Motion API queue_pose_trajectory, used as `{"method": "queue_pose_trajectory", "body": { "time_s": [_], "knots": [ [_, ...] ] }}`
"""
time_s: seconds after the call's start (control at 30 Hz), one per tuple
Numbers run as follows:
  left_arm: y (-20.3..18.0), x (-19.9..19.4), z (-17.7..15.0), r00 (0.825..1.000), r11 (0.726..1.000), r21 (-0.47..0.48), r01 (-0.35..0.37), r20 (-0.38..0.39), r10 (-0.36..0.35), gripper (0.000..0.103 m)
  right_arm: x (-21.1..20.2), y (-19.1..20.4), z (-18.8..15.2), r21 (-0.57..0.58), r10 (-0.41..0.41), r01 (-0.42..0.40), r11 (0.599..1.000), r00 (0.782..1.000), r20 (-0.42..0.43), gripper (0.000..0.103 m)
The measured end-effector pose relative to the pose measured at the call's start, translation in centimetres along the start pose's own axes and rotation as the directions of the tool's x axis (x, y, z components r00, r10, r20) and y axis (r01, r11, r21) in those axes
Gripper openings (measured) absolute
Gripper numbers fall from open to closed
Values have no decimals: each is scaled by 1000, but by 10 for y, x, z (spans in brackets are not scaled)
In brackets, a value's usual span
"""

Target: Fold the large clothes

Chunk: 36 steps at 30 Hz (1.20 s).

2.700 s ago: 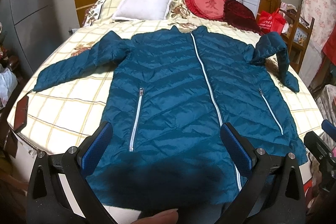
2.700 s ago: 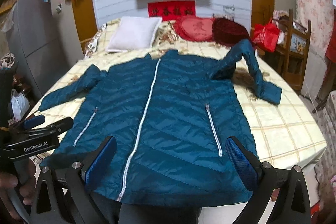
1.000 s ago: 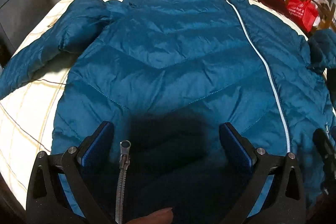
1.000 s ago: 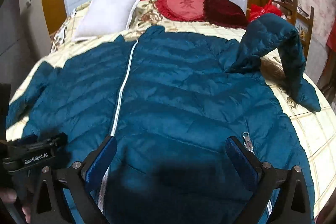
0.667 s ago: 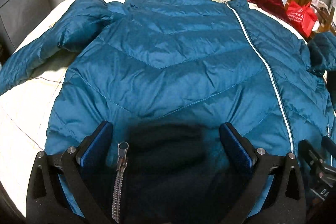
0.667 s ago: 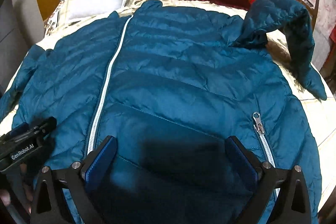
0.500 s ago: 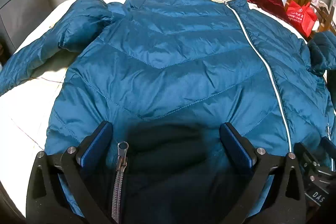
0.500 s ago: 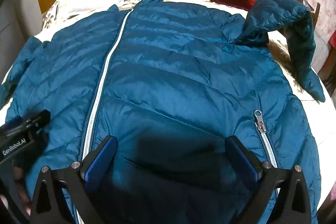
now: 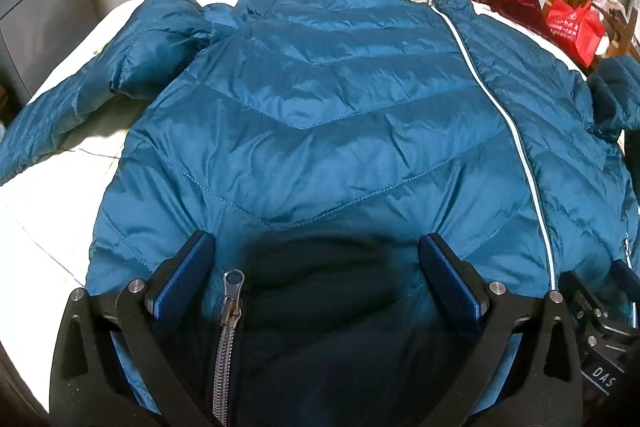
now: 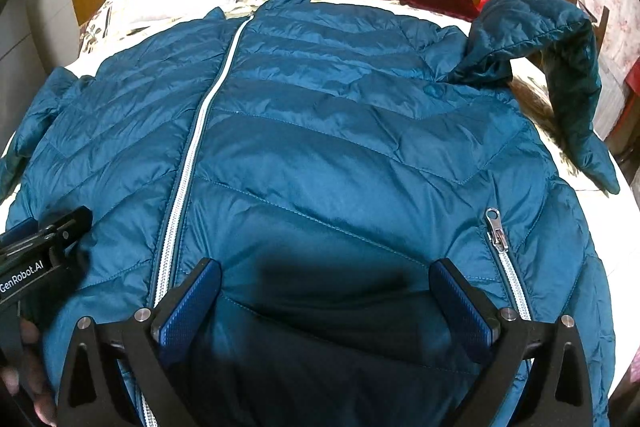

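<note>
One teal jacket (image 9: pixel 320 115) on bed (image 9: pixel 36 211), two pocket zippers, two spread tools

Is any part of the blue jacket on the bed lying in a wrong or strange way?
Yes. On the teal quilted puffer jacket, one sleeve is not flat: it arches up off the checked bedspread and bends back down, its cuff pointing toward the hem side. The other sleeve lies spread outward. The body lies flat and zipped.
</note>
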<state>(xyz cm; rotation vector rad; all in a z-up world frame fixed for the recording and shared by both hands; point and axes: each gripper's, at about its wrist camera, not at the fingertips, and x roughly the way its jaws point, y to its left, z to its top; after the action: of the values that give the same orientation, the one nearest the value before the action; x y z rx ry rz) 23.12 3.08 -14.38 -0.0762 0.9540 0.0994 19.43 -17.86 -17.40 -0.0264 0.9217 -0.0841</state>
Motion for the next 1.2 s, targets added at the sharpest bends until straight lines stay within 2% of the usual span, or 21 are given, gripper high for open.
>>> {"method": "queue_pose_trajectory", "body": {
  "time_s": [0.07, 0.13, 0.2, 0.3, 0.33, 0.4, 0.43, 0.53, 0.6, 0.7, 0.83, 0.87, 1.0, 1.03, 1.07, 1.13, 1.17, 1.2],
  "knots": [
    [0, -1, 1, 1000, 1000, 7, -1, -1, 1, 103, -1, 0, 1, 2, 6, -6, 1000, 1000, -3, 103],
    [11, -8, 2, 998, 998, -13, 60, -3, -60, 102, -8, -3, 2, 11, 12, -12, 1000, 1000, 10, 103],
    [39, -27, 5, 994, 991, -85, 101, 39, -98, 102, -27, -10, 2, 56, 36, -41, 998, 996, 82, 103],
    [108, -62, 19, 990, 979, -190, 76, 131, -52, 102, -57, -22, -1, 105, 51, -72, 992, 980, 193, 103],
    [132, -70, 24, 988, 976, -209, 53, 153, -21, 102, -65, -27, -2, 125, 53, -81, 989, 974, 219, 103],
    [186, -80, 33, 981, 966, -254, -46, 170, 91, 102, -77, -35, -8, 174, 64, -109, 979, 967, 248, 103],
    [223, -81, 37, 974, 953, -285, -108, 160, 158, 102, -82, -40, -11, 202, 80, -132, 970, 965, 250, 103],
    [301, -69, 39, 955, 903, -355, -242, 76, 286, 102, -90, -47, -20, 240, 131, -198, 950, 955, 267, 103],
    [350, -51, 35, 941, 865, -394, -312, -4, 338, 102, -91, -46, -21, 239, 128, -196, 951, 954, 271, 103],
    [388, -30, 33, 938, 846, -418, -331, -48, 344, 102, -80, -40, -18, 228, 136, -187, 956, 966, 221, 103],
    [432, -10, 38, 933, 798, -498, -339, -72, 352, 102, -71, -33, -16, 192, 141, -174, 966, 974, 177, 103],
    [435, -6, 39, 935, 797, -502, -336, -75, 347, 102, -69, -32, -16, 185, 138, -169, 968, 976, 168, 103],
    [442, 20, 53, 966, 825, -507, -249, -71, 247, 102, -58, -29, -15, 177, 130, -151, 973, 984, 123, 103],
    [440, 23, 55, 967, 826, -506, -248, -70, 247, 102, -55, -29, -15, 182, 125, -144, 973, 986, 111, 103],
    [439, 23, 56, 965, 828, -503, -250, -59, 255, 96, -53, -29, -15, 187, 122, -140, 972, 987, 103, 103],
    [440, 18, 56, 960, 823, -511, -250, -24, 277, 62, -48, -31, -14, 199, 113, -128, 972, 990, 83, 103],
    [442, 15, 54, 964, 820, -526, -227, -1, 266, 23, -47, -31, -14, 201, 112, -126, 971, 991, 78, 103],
    [447, 12, 53, 972, 818, -547, -181, 26, 233, 16, -46, -31, -14, 203, 111, -124, 971, 991, 75, 103]
  ]
}}
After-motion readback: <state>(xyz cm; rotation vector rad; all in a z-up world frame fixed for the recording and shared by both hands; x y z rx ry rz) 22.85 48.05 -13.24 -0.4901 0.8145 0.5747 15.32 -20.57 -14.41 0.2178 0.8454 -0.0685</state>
